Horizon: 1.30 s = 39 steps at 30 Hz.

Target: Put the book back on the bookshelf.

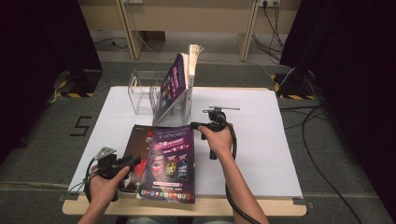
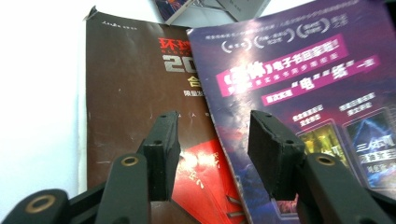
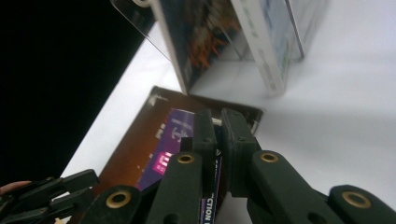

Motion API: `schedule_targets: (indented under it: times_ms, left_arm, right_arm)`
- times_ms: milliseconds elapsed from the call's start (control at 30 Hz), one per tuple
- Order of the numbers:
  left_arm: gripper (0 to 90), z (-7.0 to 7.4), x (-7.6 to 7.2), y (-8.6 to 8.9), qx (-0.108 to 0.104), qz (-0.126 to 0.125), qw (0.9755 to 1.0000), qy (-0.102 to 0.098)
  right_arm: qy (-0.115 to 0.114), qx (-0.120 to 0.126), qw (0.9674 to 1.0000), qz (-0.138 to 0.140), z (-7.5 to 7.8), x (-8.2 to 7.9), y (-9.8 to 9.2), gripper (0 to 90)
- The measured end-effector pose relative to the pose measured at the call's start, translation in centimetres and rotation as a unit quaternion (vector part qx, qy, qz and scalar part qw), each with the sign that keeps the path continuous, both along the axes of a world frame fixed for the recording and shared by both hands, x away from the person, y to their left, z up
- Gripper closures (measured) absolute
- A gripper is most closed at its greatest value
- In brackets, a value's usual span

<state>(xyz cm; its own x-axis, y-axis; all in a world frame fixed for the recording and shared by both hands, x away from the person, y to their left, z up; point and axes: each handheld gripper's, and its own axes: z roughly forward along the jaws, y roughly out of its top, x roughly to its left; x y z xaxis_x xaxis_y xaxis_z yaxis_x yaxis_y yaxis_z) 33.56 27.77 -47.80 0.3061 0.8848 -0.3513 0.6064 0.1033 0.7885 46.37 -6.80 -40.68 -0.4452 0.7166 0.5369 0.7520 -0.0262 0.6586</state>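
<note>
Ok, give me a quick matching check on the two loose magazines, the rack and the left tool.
Things:
1 purple magazine
2 brown magazine
3 clear rack
4 left tool

States:
a open, empty
b edge gripped by right tool
c holds leaning magazines
d partly covered, on the table

Pairs: 1-b, 2-d, 3-c, 4-a

A purple magazine (image 1: 170, 161) is held by its top edge, tilted, its lower edge near the tabletop's front. A brown magazine (image 1: 139, 142) is overlapped beneath it, lying flat.
</note>
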Motion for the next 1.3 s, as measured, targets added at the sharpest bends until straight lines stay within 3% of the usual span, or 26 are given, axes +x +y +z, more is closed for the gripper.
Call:
schedule_targets:
  times_ms: [267,600,1000,1300]
  left_arm:
    - [52.9,0.0,0.0,0.3,-0.004,0.007,1.0,0.0]
    - [53.6,-0.2,0.2,0.7,-0.014,0.015,0.9998,0.004]
    - [53.8,-0.3,0.1,1.1,-0.019,0.027,0.9995,0.002]
    - [53.6,-0.4,0.1,1.1,-0.018,0.031,0.9994,-0.001]
  right_arm:
    - [-0.072,-0.006,0.9973,0.015,3.4,-1.7,1.3,85.4]
    - [-0.146,-0.021,0.989,0.016,7.6,-2.8,2.3,85.4]
    - [-0.203,-0.003,0.9791,-0.002,11.0,-3.3,2.8,85.4]
    - [-0.23,0.011,0.9732,-0.008,12.9,-3.5,3.4,85.4]
